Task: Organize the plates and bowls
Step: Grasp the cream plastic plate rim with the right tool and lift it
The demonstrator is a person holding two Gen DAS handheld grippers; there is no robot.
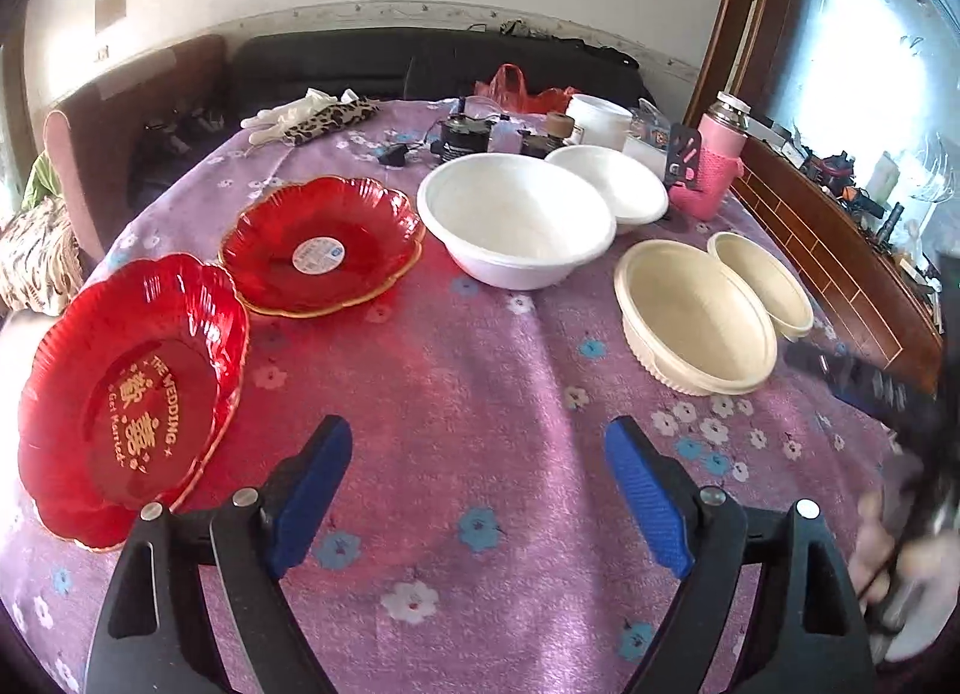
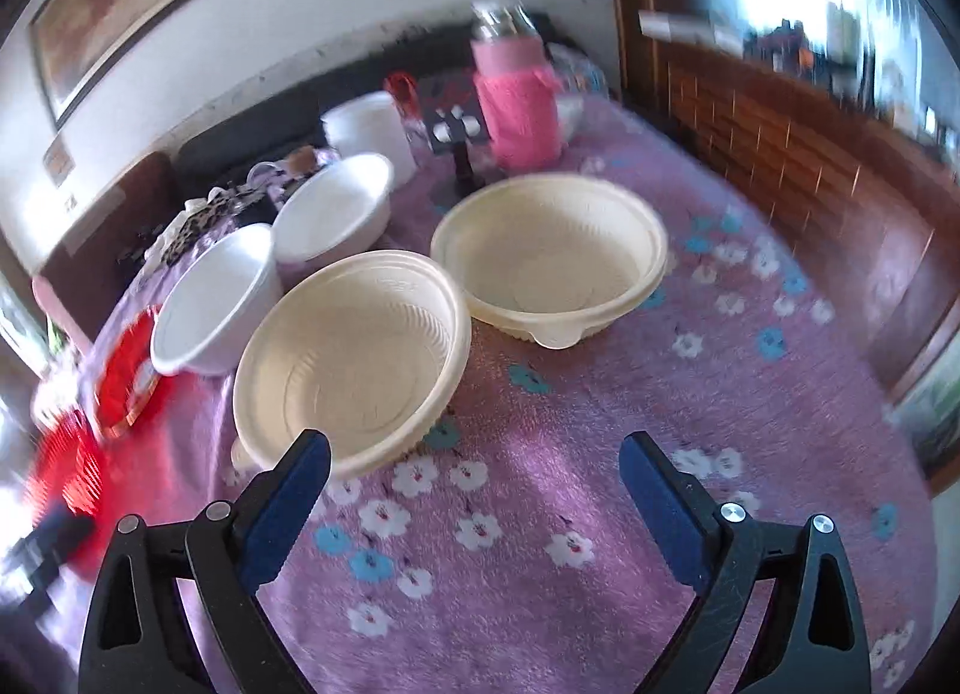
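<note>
both grippers gape wide, holding nothing — left gripper (image 1: 480,490) hangs over bare cloth, red plates (image 1: 132,394) at 10 o'clock; right gripper (image 2: 474,496) faces the near cream bowl (image 2: 354,358) at 11, likely for nesting.

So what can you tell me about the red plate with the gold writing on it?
The red plate with gold writing is see-through, shiny plastic by the look of it, with a wavy, flower-shaped rim and fine ribs. Gold letters in its flat middle read "THE WEDDING" and "Get Married" around Chinese characters. It is empty and sits tilted near the table's left edge on the purple flowered cloth, its far rim overlapping the other red plate.
</note>
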